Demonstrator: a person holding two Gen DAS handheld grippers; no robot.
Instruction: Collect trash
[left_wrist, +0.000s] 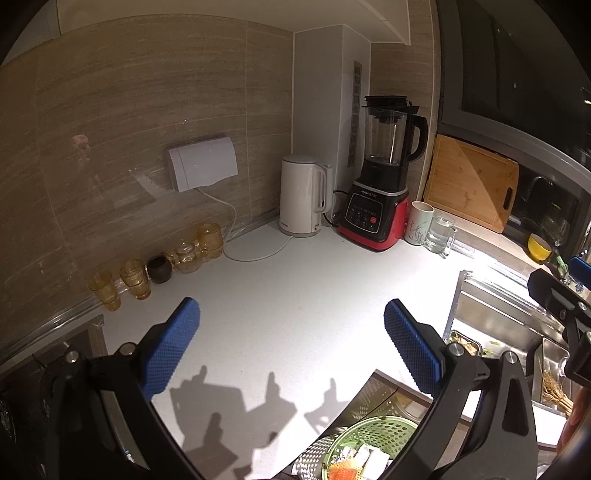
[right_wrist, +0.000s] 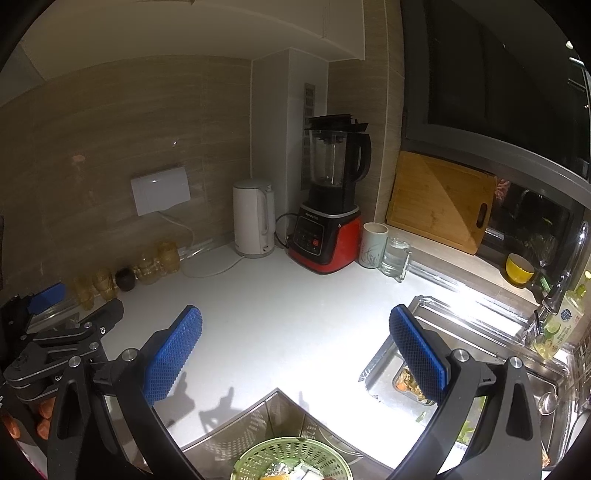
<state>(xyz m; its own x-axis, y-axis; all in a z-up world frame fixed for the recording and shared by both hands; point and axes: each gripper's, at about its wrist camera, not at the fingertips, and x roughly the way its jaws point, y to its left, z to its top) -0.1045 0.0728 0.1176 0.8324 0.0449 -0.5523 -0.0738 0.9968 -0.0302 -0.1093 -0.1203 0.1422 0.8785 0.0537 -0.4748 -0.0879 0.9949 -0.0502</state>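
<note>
Near the front edge, scraps (left_wrist: 354, 461) sit in a green strainer (left_wrist: 373, 432), light, soft, likely slippery, best taken by the stiff rim, both grippers (left_wrist: 291, 343) (right_wrist: 295, 350) spread wide, empty.

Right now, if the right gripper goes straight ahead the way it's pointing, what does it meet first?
The right gripper is open and aimed over bare white countertop. Nothing lies between its fingers. Going straight on, it would probably first reach the red-and-black blender at the back wall, though depth is hard to judge in this fisheye view.

Dim kitchen, harsh glare on the countertop (right_wrist: 295, 314) near the sink (right_wrist: 461, 332), hard shadows below, fisheye-bent dark edges
</note>
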